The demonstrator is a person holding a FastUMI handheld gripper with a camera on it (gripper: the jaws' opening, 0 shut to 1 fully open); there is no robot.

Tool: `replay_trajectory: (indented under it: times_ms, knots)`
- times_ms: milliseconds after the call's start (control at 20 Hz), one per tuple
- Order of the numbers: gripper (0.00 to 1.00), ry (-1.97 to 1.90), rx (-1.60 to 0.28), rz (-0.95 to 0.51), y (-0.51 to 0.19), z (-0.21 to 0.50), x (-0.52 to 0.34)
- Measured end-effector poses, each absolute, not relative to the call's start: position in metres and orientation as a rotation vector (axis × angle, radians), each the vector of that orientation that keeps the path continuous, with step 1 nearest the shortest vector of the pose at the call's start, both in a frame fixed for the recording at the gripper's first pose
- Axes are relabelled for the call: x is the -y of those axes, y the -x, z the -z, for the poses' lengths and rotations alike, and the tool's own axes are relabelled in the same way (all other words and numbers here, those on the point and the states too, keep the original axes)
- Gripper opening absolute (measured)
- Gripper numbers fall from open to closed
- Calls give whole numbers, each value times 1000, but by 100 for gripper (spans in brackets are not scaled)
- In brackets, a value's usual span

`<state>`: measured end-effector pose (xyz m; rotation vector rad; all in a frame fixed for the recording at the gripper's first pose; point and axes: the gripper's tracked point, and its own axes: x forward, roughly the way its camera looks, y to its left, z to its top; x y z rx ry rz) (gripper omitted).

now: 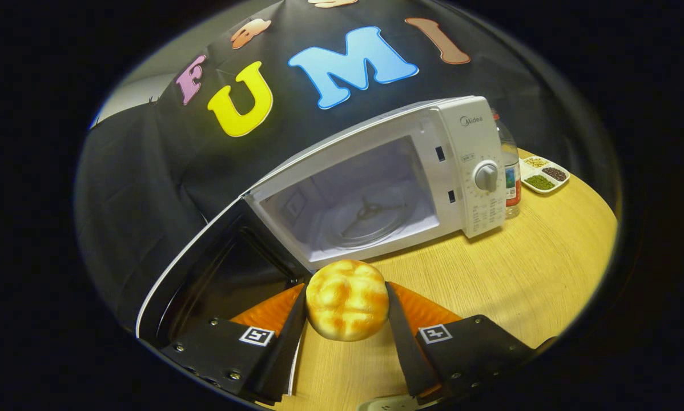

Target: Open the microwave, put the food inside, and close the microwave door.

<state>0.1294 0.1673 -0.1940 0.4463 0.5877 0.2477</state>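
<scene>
Squarely before one white microwave [467, 165] with its door [216, 274] swung open, the gripper [346, 319] pinches one golden round bun [346, 299] between two fingers [402, 331], one bottle [510, 171] beside the microwave.

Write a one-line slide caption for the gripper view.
Gripper shut on a golden bread roll, held just before the open microwave, its door swung wide and turntable bare.

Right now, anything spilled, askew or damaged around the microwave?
Nothing stands out. The microwave sits squarely on the table with its door swung open and its turntable in place. The hand-held gripper is shut on the bread roll, just before the opening. No spills seen.
</scene>
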Motion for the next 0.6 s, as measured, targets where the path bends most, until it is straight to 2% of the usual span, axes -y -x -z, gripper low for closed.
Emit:
replay_trajectory:
  times_ms: [600]
  knots:
    - [77,-443,-523,-207,-206,201,-180]
